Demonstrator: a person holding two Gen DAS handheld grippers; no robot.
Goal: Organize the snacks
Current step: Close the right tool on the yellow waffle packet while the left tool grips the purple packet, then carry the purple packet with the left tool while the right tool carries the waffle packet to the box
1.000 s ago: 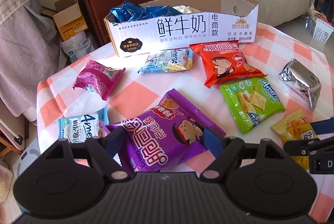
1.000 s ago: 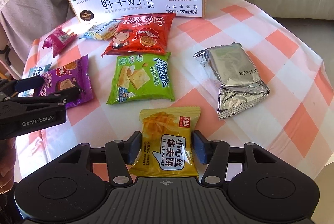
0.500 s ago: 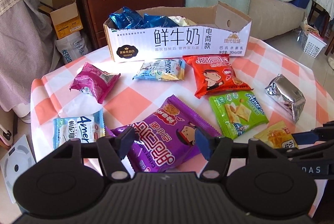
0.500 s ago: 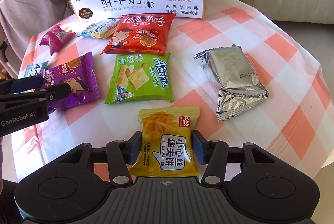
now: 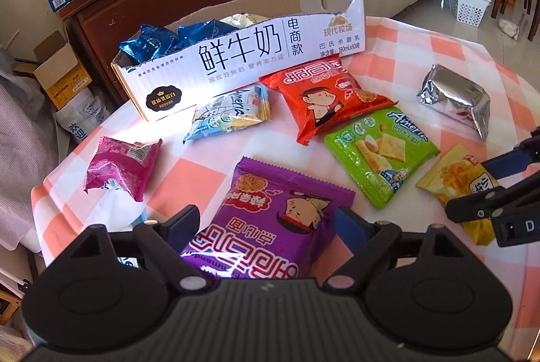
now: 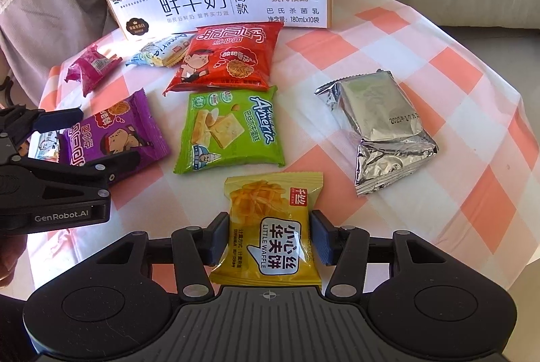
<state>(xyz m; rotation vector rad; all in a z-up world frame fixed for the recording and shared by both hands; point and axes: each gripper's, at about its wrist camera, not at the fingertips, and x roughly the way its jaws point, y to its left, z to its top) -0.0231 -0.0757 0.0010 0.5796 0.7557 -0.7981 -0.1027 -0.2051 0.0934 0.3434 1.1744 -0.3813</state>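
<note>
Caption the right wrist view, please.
Right tongs pinch a yellow waffle packet on a checked tablecloth strewn with snacks.

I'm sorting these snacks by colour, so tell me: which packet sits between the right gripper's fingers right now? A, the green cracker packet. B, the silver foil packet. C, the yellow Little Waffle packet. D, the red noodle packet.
C: in the right wrist view the yellow Little Waffle packet lies between the right gripper fingers, which flank its two sides.
</note>
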